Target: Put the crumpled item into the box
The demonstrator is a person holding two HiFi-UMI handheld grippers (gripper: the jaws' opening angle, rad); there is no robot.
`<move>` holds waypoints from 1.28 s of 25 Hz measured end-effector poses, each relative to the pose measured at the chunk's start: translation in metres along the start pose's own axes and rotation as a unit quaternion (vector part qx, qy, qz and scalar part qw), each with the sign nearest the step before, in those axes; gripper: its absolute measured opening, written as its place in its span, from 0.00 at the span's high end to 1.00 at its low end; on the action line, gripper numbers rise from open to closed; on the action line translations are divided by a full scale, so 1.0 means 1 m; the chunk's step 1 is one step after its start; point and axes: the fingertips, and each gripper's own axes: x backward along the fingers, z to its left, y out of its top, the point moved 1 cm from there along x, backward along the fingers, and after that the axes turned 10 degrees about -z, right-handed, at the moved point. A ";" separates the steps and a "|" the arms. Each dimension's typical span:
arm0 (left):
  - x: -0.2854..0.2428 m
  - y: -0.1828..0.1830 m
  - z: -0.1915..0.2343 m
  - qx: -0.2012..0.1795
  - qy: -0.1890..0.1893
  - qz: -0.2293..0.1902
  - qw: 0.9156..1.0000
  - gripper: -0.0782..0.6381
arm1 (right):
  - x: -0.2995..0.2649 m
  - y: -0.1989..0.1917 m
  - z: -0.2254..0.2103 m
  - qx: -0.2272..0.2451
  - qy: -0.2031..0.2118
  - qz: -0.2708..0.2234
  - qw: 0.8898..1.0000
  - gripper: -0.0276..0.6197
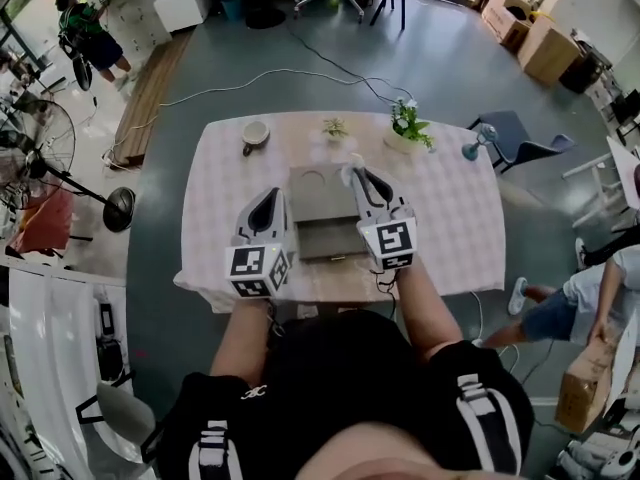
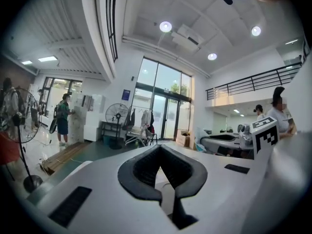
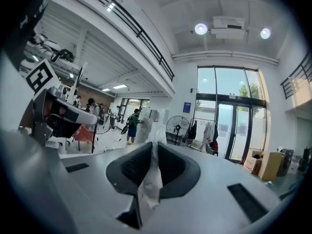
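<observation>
Person's torso (image 1: pixel 350 388) at 6 o'clock. Checked table (image 1: pixel 450 218) ahead, grey box (image 1: pixel 322 203) mid-table. Left gripper (image 1: pixel 268 198) at box's 9 o'clock, jaws together, nothing between. Right gripper (image 1: pixel 356 175) at box's 2 o'clock edge, clamped on white crumpled item (image 3: pixel 148 179).

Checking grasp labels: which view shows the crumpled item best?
Right gripper view: crumpled item pinched between the right gripper's jaws, close up. Head view shows at most a white speck at its tips; left gripper view, nothing of it.

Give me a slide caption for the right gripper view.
Right hand-held gripper pinching a crumpled white item between its jaws.
</observation>
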 end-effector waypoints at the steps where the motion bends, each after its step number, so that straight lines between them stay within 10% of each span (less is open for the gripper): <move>1: 0.002 -0.001 0.002 -0.001 0.004 0.000 1.000 0.89 | -0.002 -0.005 0.004 0.007 0.010 0.007 1.000 0.90; 16: 0.040 -0.005 0.035 -0.007 0.062 0.012 0.998 0.89 | -0.018 -0.093 0.076 0.018 0.128 0.111 0.985 0.90; 32: 0.062 -0.021 0.045 0.000 0.090 0.028 0.996 0.89 | 0.028 -0.221 0.121 0.012 0.197 0.288 0.937 0.90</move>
